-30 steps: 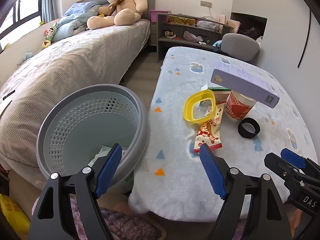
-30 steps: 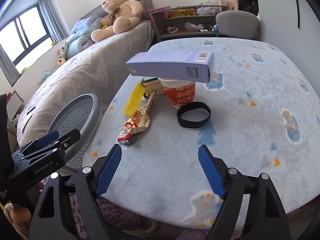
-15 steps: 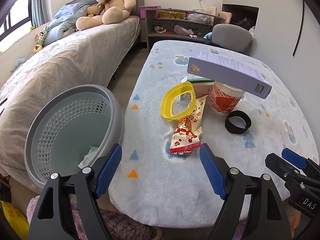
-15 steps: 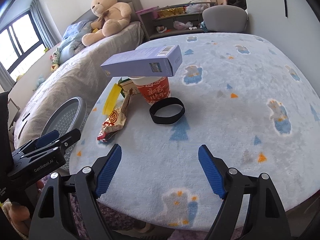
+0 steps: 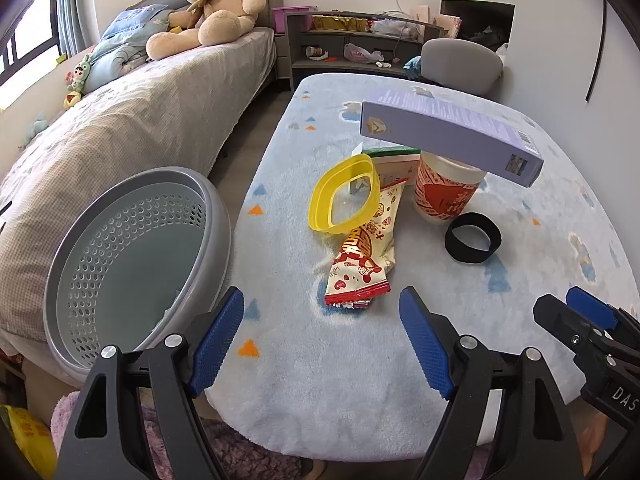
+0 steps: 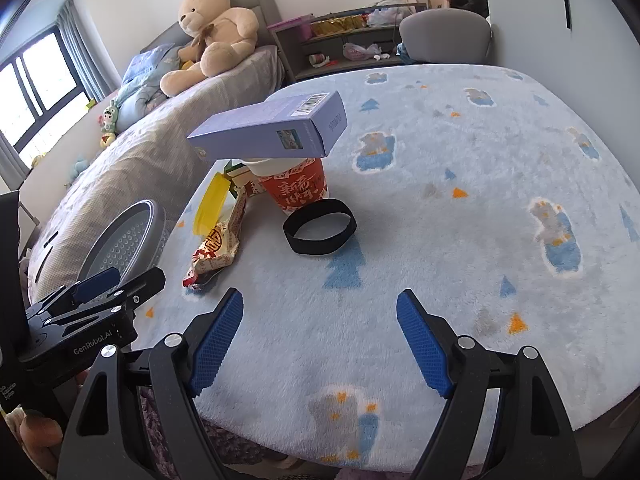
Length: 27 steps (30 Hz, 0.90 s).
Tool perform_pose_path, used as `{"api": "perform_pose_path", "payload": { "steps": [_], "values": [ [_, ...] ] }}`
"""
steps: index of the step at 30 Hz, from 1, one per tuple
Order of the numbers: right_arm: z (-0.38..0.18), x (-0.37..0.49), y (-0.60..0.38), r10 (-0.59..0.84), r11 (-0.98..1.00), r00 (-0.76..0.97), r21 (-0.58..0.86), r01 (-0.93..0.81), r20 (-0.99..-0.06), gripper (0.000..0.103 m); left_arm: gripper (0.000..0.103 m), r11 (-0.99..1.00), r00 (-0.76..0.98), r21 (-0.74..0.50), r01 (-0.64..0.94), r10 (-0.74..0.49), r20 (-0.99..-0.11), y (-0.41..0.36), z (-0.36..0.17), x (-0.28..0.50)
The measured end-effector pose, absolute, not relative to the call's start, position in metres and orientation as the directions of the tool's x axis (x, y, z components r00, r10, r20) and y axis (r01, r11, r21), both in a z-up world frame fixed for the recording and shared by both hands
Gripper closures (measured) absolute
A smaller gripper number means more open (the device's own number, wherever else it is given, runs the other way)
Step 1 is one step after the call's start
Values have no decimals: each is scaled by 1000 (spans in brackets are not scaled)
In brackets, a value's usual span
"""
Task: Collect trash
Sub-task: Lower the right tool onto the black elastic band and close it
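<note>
A red and white snack wrapper point(image 5: 362, 258) lies on the blue fleece table point(image 5: 360, 380), partly under a yellow plastic ring point(image 5: 345, 193). Behind them stand a red paper cup point(image 5: 444, 192) with a purple box point(image 5: 452, 136) across its top, a small green-edged carton point(image 5: 394, 160), and a black band point(image 5: 473, 238). A grey perforated bin point(image 5: 132, 252) stands left of the table. My left gripper point(image 5: 322, 338) is open and empty just short of the wrapper. My right gripper point(image 6: 320, 340) is open and empty over the table's near edge, short of the black band point(image 6: 319, 232); the wrapper point(image 6: 216, 248) lies to its left.
A bed point(image 5: 132, 120) with a teddy bear point(image 5: 212, 4) runs along the left. A grey shelf unit point(image 5: 352, 48) and a grey chair point(image 5: 460, 64) stand beyond the table. A purple rug point(image 5: 240, 456) lies under the table's near edge.
My left gripper has swung right, from over the bin to over the table facing the wrapper. My right gripper has shifted a little, and the trash now sits further left in its view.
</note>
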State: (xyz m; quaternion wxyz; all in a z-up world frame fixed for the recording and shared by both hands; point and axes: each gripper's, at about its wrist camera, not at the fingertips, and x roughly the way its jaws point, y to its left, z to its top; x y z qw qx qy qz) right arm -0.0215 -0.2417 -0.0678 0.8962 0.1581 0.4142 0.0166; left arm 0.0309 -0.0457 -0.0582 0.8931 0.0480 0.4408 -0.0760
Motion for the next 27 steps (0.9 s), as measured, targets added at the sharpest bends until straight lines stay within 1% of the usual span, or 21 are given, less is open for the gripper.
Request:
{"api": "perform_pose_path", "payload": {
  "steps": [13,27],
  "values": [
    [-71,-15,-241,164,949,653,298,99,-739,25,26,984,604,21,179,-93,-792,-45,-63,37],
    [-73,14,-241,152,954,650,282,100,-745,25,26,984,597,23,175,-88,-797,-42,-71,54]
  ]
}}
